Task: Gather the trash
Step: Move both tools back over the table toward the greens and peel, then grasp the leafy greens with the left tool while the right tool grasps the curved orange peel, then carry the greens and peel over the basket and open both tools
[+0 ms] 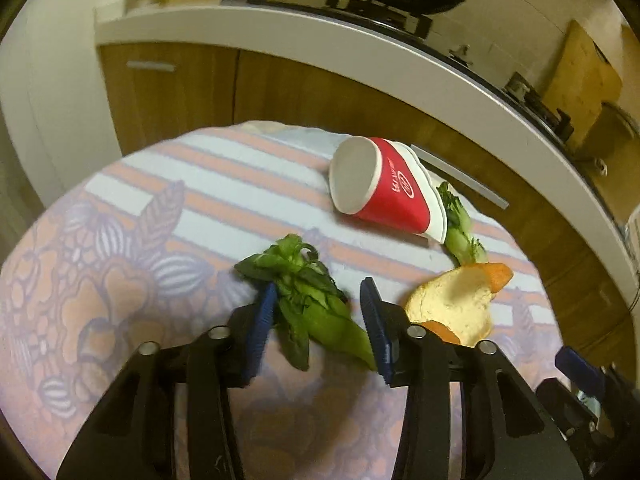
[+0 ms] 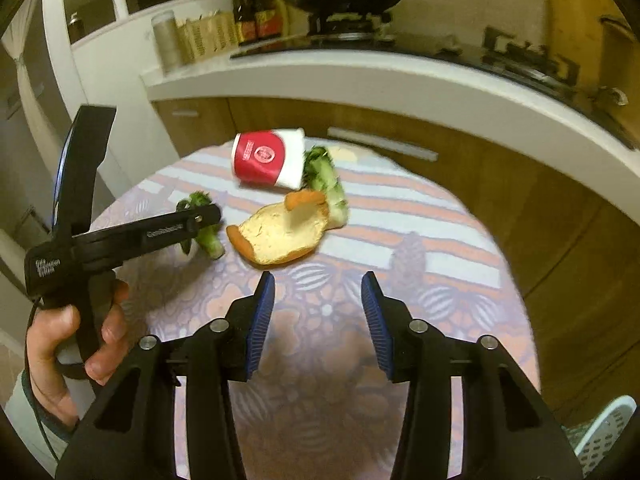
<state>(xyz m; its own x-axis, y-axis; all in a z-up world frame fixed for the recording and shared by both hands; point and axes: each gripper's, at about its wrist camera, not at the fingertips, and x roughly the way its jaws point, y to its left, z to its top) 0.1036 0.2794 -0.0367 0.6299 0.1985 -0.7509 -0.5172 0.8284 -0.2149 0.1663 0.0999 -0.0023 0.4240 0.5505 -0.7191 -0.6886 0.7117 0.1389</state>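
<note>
Now I see my left hand-held gripper [image 1: 320, 300] spread apart around a leafy green scrap [image 1: 308, 300] on the patterned surface [image 1: 120, 280], pads not visibly pressing it. Further right lie a tipped red paper cup [image 1: 384, 188], a second green scrap [image 1: 460, 224] and an orange peel [image 1: 456, 304]. My right hand-held gripper [image 2: 318, 300] hangs apart above the cloth, holding nothing
</note>
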